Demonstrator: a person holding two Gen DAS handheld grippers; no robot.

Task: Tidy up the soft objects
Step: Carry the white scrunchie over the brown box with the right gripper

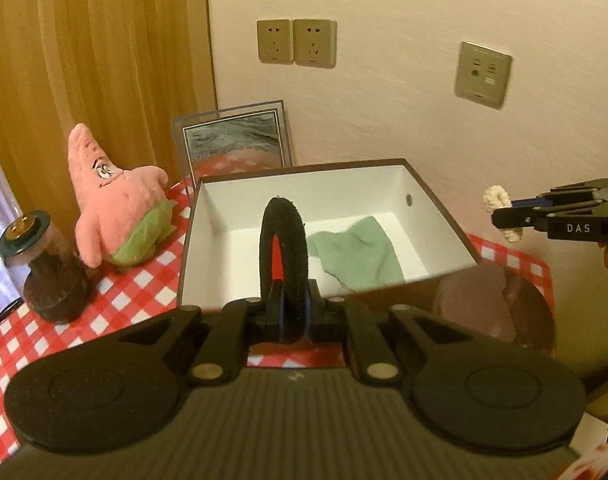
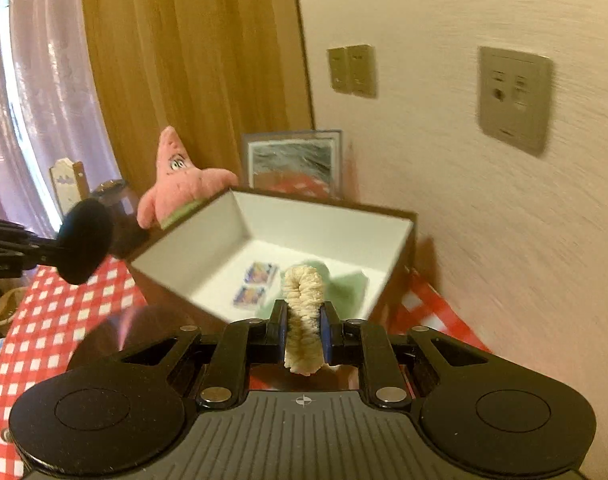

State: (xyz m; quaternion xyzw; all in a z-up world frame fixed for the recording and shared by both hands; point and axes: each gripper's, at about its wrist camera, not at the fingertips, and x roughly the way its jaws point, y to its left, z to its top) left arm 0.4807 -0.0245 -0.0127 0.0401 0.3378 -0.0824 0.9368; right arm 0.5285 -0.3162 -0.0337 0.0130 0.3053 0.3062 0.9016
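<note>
The loading step is in hand: the left gripper [image 1: 290, 304] is clamped on a black scrunchie [image 1: 283, 240] at frame centre, and the right gripper [image 2: 303, 330] pinches a cream scrunchie [image 2: 304, 312], both near the open box [image 1: 224, 208]. A green cloth [image 1: 359, 252] already lies inside. Next, each likely needs carrying over the box's rim and releasing.

We see a glass jar [image 1: 44, 264] with a dark lid at the left of the frame on the red-and-white checked tablecloth [image 1: 120, 304], a framed picture [image 1: 232, 136] leaning against the wall, and wall sockets [image 1: 296, 42] above.
</note>
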